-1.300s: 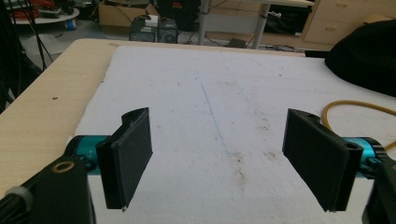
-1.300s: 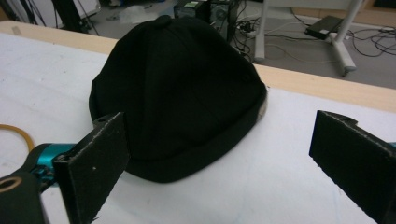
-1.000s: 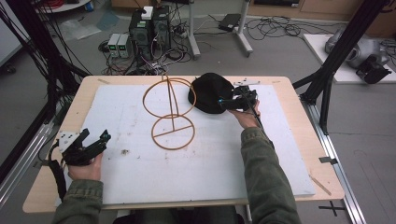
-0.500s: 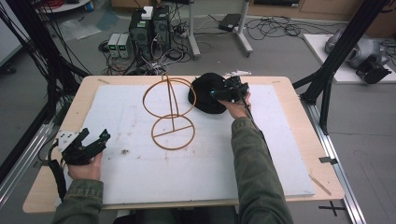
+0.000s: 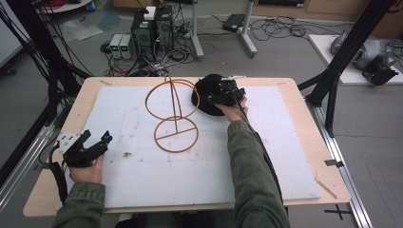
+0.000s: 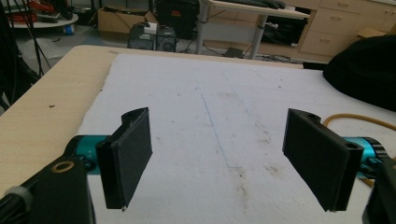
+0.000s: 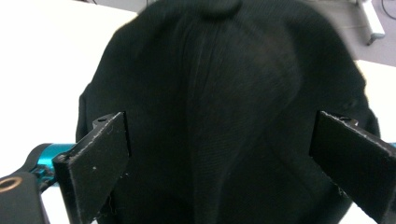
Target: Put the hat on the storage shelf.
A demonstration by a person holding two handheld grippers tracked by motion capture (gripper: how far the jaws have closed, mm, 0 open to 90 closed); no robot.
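- Reaching across the white board, the right gripper sits over a black cap at about 1 o'clock from the table centre in the high view.
- Right gripper view: the two black jaws stand wide apart, one on each side of the cap, with the fabric between them. Contact between jaws and fabric cannot be confirmed.
- The cap lies on the far part of the board, just beside the upper ring of a wire stand, at 3 o'clock from that ring.
- The wire stand consists of a flat ring on the board, an upright post and a tilted upper ring; it occupies the 12 o'clock area of the board.
- The left gripper is held low at about 8 o'clock, near the board's left edge, well apart from the cap.
- Left gripper view: the jaws of the left gripper are spread wide with nothing between them; the cap shows at 2 o'clock.
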